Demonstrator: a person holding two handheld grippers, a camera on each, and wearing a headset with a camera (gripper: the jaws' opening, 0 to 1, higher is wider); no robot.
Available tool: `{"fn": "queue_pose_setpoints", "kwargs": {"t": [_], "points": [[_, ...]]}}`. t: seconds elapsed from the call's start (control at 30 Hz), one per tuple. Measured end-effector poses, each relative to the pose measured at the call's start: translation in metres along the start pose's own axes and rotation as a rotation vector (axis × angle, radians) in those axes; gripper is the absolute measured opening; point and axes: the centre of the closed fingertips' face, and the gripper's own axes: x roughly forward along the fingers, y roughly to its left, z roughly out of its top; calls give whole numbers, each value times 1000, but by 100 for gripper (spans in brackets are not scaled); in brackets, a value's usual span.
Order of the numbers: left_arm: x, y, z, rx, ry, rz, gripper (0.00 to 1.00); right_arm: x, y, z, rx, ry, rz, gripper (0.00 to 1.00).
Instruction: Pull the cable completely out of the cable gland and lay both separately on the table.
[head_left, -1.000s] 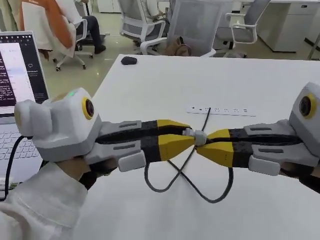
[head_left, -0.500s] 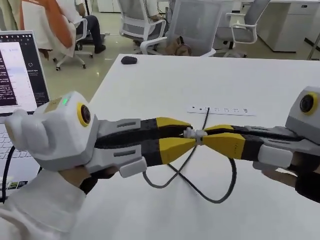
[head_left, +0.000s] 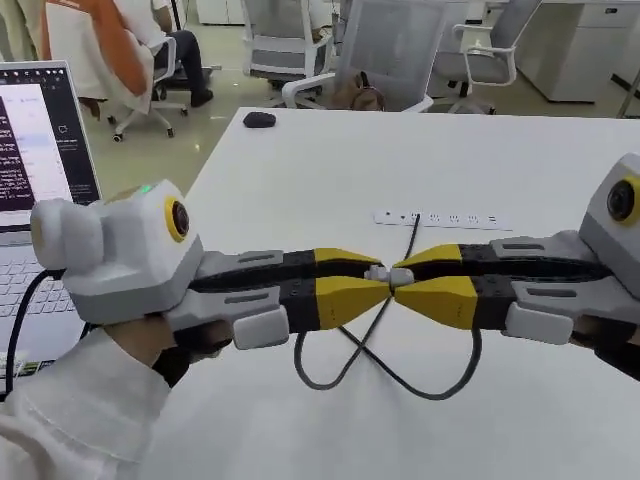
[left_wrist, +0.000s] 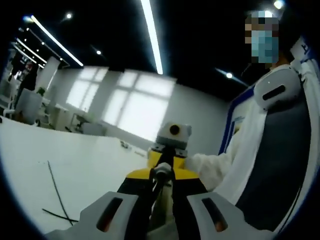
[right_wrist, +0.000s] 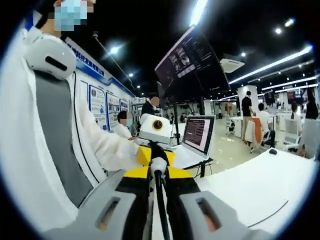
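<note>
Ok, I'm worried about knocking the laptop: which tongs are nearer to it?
Left. The left tongs extend from right beside the laptop; the right tongs sit farther off, toward the opposite side of the table.

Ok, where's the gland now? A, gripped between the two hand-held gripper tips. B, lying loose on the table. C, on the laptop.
A: the gland sits where the left hand-held gripper and right hand-held gripper meet tip to tip, cable hanging below.

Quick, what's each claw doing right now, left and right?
Left claw: closed, holding the cable gland.
Right claw: closed, holding the cable right beside the gland.
</note>
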Motion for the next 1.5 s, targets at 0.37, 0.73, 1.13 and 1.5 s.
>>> {"fn": "queue_pose_setpoints", "kwargs": {"t": [0.37, 0.73, 1.13, 1.5], "points": [[0, 7, -3, 107, 12, 7, 15, 3, -3, -4, 2, 7, -1, 12], [-1, 1, 0, 414, 22, 15, 16, 2, -6, -11, 411, -71, 44, 19], [0, 3, -2, 433, 19, 12, 16, 3, -3, -9, 404, -75, 24, 12], [0, 5, -8, 350, 118, 5, 15, 2, 0, -14, 340, -33, 23, 11]]}}
